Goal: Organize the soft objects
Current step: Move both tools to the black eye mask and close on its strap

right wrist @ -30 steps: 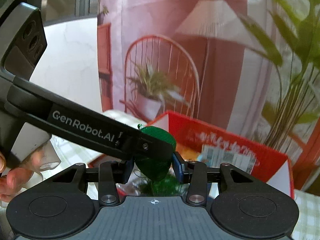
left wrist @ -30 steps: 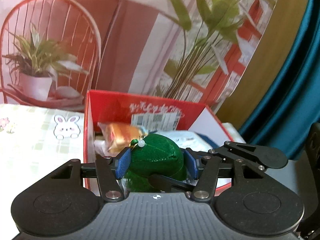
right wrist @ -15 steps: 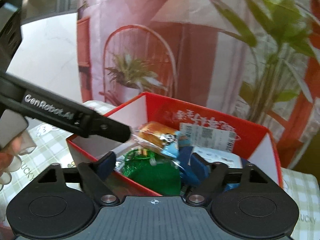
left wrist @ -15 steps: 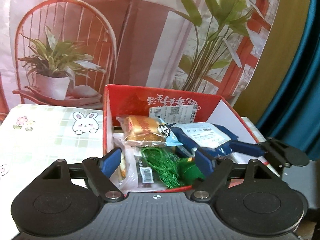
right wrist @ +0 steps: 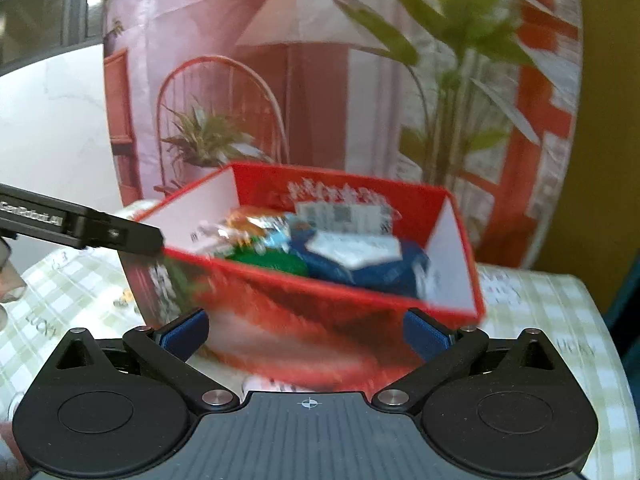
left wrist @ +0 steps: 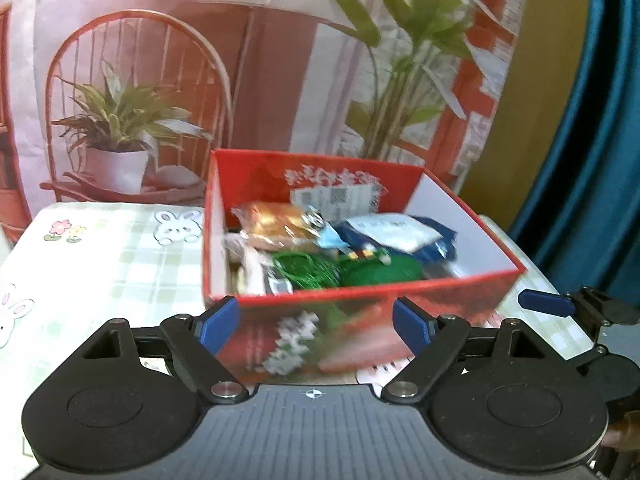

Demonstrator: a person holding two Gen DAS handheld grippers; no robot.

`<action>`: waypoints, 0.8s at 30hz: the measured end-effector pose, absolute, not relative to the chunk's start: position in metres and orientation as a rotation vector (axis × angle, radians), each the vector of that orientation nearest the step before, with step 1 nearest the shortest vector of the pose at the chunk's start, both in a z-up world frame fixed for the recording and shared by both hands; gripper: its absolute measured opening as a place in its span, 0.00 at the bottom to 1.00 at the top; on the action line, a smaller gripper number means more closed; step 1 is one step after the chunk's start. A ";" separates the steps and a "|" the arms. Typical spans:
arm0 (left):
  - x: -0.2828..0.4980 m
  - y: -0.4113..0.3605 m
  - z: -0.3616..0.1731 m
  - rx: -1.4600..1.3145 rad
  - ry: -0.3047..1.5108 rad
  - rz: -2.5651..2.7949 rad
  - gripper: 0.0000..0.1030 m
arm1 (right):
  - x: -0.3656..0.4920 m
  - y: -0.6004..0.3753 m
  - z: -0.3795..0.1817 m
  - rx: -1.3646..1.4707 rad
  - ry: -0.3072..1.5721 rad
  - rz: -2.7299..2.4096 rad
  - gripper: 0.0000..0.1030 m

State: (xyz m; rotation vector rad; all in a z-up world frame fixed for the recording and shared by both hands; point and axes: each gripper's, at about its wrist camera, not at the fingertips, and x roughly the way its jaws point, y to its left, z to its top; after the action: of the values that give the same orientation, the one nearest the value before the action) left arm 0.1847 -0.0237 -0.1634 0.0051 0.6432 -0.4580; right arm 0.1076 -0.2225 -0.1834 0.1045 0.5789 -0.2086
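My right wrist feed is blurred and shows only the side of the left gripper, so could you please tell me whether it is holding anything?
Observer: No. The left gripper is open, with nothing between its fingers.
Operator: Thank you. Is the green soft item fully inside the box?
Observer: Yes. The green soft item lies inside the red box, just behind the front wall.
Operator: Is anything beside it there?
Observer: A green mesh bundle lies right beside it, towards the box's left wall.
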 end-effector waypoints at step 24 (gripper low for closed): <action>0.159 -0.053 -0.242 -0.010 0.902 -0.558 0.74 | 0.036 -0.230 -0.272 0.150 0.884 -0.364 0.99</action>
State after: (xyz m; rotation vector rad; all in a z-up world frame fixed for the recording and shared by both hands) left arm 0.1585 -0.0529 -0.2422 -0.0098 0.9020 -0.5577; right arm 0.0363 -0.2296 -0.2719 0.1500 0.8839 -0.3639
